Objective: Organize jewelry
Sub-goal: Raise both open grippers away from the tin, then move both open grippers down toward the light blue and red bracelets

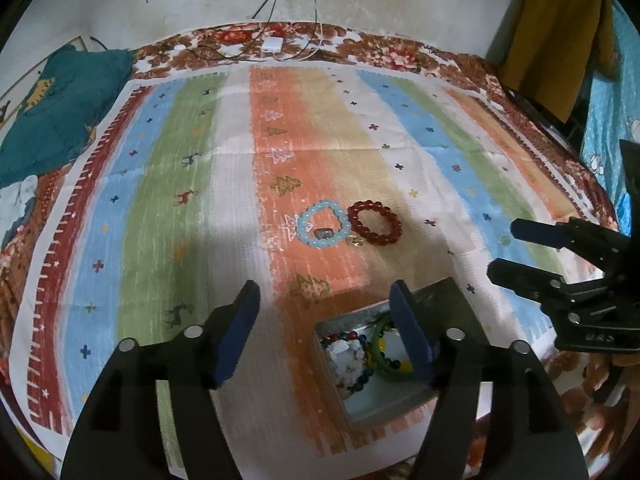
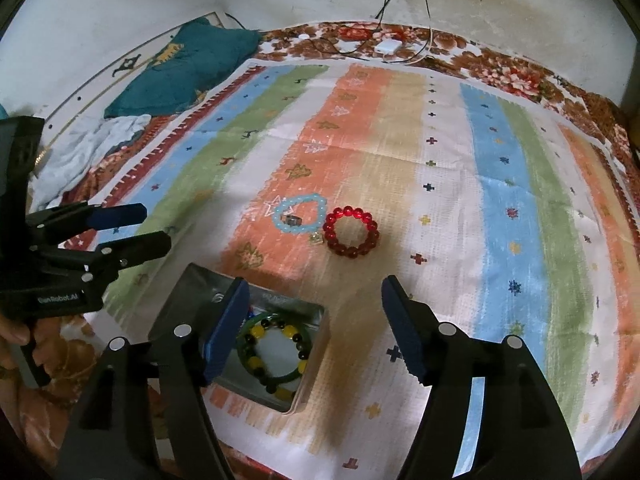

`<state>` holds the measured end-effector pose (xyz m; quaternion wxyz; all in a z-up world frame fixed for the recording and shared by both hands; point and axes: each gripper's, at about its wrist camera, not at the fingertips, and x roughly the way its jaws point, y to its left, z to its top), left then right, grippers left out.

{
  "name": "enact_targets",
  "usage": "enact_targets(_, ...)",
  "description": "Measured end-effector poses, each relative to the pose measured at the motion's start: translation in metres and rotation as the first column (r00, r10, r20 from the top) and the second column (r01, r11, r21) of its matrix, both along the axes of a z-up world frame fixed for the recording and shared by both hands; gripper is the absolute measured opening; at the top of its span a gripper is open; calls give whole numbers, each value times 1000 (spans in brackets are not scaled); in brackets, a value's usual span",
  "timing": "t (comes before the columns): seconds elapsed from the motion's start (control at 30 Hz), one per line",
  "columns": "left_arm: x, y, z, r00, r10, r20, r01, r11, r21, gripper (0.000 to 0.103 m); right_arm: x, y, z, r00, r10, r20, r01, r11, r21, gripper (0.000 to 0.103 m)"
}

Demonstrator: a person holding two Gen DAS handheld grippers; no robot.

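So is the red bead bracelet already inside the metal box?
No, the red bead bracelet lies on the striped cloth beside the light blue bracelet, apart from the metal box.

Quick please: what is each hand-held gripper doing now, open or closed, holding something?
Left hand-held gripper: open, holding nothing.
Right hand-held gripper: open, holding nothing.

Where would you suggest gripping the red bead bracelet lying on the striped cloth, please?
Grip the red bead bracelet at its right-hand arc, coming straight down with one finger inside the ring and one outside. It lies flat, so only its bead wall offers a pinch. The left arc sits close to the light blue bracelet and a small gold charm. The open right tongs are probably better placed.
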<state>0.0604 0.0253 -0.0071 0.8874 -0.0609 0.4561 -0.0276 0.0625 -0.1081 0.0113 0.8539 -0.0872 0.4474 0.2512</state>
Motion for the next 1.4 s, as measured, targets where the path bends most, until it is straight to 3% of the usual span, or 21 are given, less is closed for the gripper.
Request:
enact_targets(0.27,13,4,-5,1000,16,5,-16,1000,14,90,10,1,-4,1000,-12,1,12,1000,-16,78)
enact_targets(0.4,17,7,-7,1000,26,0,-26,1000,11,94,17,2,-9,1000,-25,-8,24,999,-32,85)
enact_targets(0.77,41,12,-22,999,40,-23,-40,999,5,96,40,4,-22,997,-63,-37,61,997,-46,88)
enact_targets(1.03,61,21,-35,998,51,-47,-53,998,-43,96,66,-1,-32,991,-111,-74,108,993,-36,88)
enact_targets(1.4,85,20,-50,997,18,-79,-22,998,-51,96,87,4,-44,988,-127,-91,122,991,-61,88)
